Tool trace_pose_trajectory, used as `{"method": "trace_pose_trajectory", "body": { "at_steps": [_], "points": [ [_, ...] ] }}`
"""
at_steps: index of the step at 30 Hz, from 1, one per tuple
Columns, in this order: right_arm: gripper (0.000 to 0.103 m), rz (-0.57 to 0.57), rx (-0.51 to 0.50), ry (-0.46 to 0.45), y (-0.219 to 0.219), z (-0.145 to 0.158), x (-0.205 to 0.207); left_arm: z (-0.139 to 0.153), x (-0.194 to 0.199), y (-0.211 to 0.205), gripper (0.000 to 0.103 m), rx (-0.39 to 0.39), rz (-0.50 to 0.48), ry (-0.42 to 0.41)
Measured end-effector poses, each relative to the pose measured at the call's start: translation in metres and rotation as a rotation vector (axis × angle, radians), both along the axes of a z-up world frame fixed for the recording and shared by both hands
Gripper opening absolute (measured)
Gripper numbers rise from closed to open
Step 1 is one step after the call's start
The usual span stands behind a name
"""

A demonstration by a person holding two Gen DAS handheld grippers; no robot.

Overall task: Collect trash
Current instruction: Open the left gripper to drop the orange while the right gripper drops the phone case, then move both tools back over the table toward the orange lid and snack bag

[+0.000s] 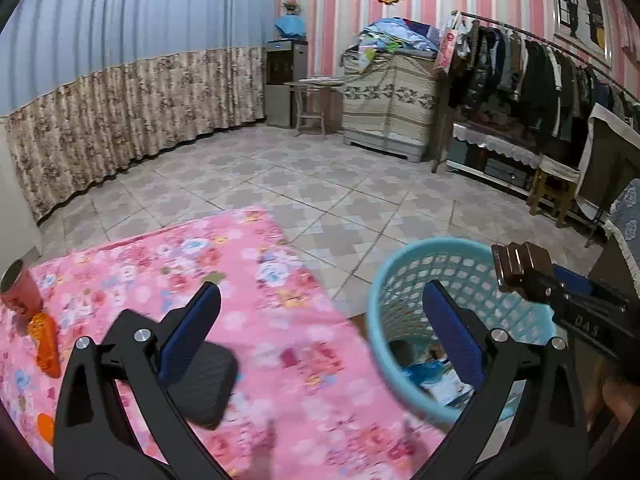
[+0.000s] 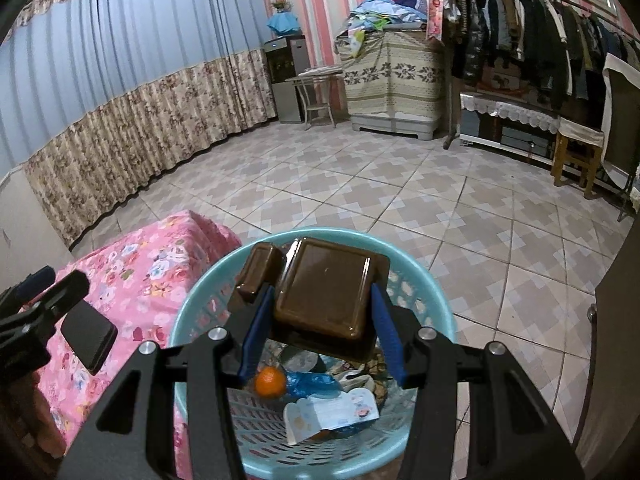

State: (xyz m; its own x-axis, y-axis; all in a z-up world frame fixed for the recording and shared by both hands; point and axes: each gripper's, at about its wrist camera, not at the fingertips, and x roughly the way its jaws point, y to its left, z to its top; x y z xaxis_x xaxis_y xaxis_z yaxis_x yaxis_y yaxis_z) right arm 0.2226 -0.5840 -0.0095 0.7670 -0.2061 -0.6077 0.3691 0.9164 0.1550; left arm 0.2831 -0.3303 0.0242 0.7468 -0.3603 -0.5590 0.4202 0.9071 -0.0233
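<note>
While the brown box (image 2: 324, 292) hangs right over the blue basket (image 2: 192, 304), the right gripper (image 2: 316, 328) squeezes it from both sides — its 2 blue fingers (image 2: 386, 332) press on the left and right edges of the box. A smaller brown piece (image 2: 258, 270) sticks up at the box's left side, touching it. From the left camera the same box (image 1: 520, 266) shows at the tip of the right gripper (image 1: 576, 300), above the far right rim of the basket (image 1: 376, 312).

Down inside the basket lie an orange (image 2: 271, 382), a blue plastic bag (image 2: 310, 384) and a white paper pack (image 2: 332, 414), all close together at the bottom.

Just left of the basket is a pink flowered cloth (image 1: 280, 320). The left gripper (image 1: 320, 332) is wide open over it — 1 finger (image 1: 192, 328) above the cloth, the other in front of the basket — and it holds nothing. A black flat thing (image 1: 204, 384) lies on the cloth under the left finger. At the far left edge of the cloth stand a red cup (image 1: 20, 288) and, just beside it, an orange wrapper (image 1: 46, 344).

Beyond is a tiled floor (image 2: 400, 184), a long curtain (image 1: 120, 120) and a rack of dark clothes (image 2: 532, 40).
</note>
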Motion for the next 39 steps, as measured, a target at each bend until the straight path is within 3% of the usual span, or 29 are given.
{"method": "trace_pose_trajectory", "body": {
  "at_steps": [2, 4, 9, 12, 19, 28, 34, 39],
  "points": [
    [0.051, -0.006, -0.005, 0.0, 0.004, 0.001, 0.003, -0.001, -0.002, 0.013, 0.098, 0.006, 0.02, -0.005],
    [0.073, -0.02, -0.018, 0.0, 0.009, 0.002, 0.006, 0.001, -0.001, 0.023, 0.098, 0.004, 0.035, -0.005],
    [0.078, -0.048, -0.046, 0.025, 0.018, 0.005, 0.014, 0.004, -0.001, 0.058, 0.098, 0.012, 0.084, -0.012],
    [0.087, -0.041, -0.042, 0.012, 0.03, 0.009, 0.018, 0.005, -0.001, 0.083, 0.098, 0.011, 0.119, -0.014],
    [0.088, 0.105, -0.015, 0.004, 0.091, 0.009, 0.038, 0.0, 0.005, 0.156, 0.098, 0.014, 0.219, 0.015],
    [0.088, 0.254, -0.028, 0.006, 0.168, 0.005, 0.061, -0.022, 0.022, 0.261, 0.098, 0.097, 0.369, 0.027],
    [0.088, 0.314, -0.073, 0.038, 0.206, -0.002, 0.073, -0.047, 0.026, 0.318, 0.098, 0.043, 0.452, 0.116],
    [0.088, 0.356, -0.125, 0.062, 0.229, -0.007, 0.079, -0.064, 0.015, 0.329, 0.098, 0.036, 0.43, 0.175]
  ]
}}
